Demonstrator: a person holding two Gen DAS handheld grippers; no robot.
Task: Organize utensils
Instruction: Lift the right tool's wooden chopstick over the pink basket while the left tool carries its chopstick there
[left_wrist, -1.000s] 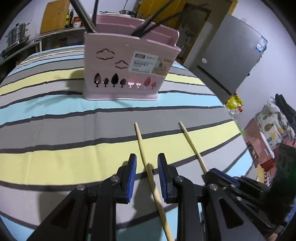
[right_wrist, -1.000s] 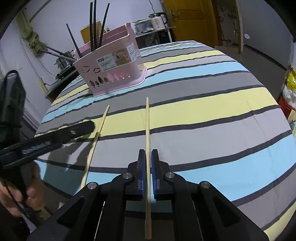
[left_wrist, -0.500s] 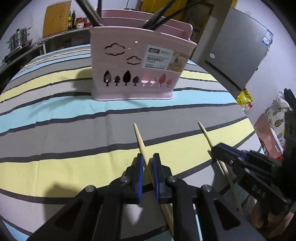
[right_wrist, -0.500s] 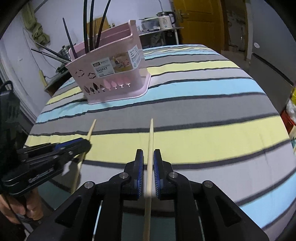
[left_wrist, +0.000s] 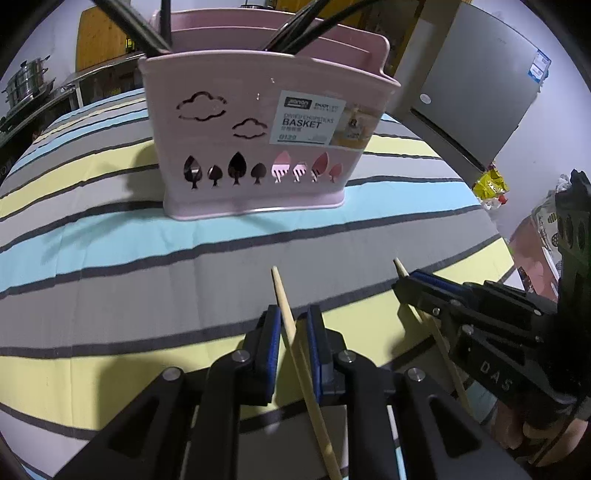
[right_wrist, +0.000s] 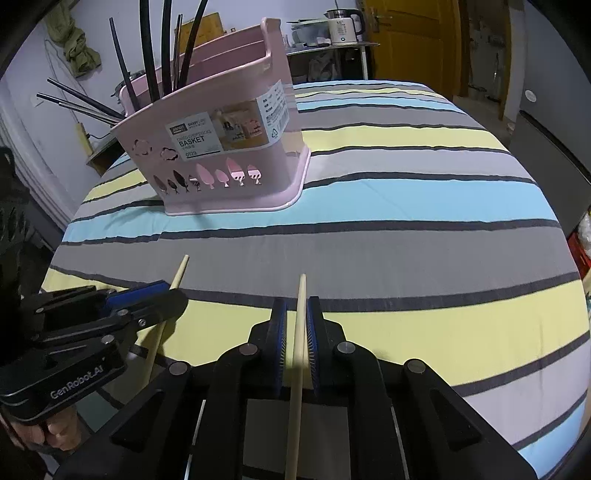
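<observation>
1. The left tool (left_wrist: 291, 325) grips a pale chopstick (left_wrist: 286, 314) between its blue pads; the stick runs from 6 o'clock up to its tip near centre. The log-free reading of the picture: a slight gap shows beside the stick on one side and the jaws are easing a little wider, yet the stick is carried clear of the cloth.
2. The right tool (right_wrist: 295, 321) is clenched on a second chopstick (right_wrist: 300, 317), which points to 12 o'clock in its own view. In the left view that tool sits at 3 o'clock; in the right view the left one sits at 9 o'clock.
3. Step in hand, as I judge it: both sticks are picked up and being carried toward the basket (left_wrist: 258, 122). Next, each tip must be raised above the rim, the stick tipped upright, and let go into a compartment; which compartment I cannot tell.
4. The counter (right_wrist: 406, 206) wears a cloth striped yellow, grey and blue, bare between tools and basket.
5. The pink basket stands at 12 o'clock, well apart from both tips, already holding dark chopsticks (right_wrist: 155, 51).
6. Beyond: a grey fridge (left_wrist: 476, 85) at 2 o'clock in the left view, a kettle (right_wrist: 345, 26) and yellow door (right_wrist: 410, 37) at 1 o'clock in the right.
</observation>
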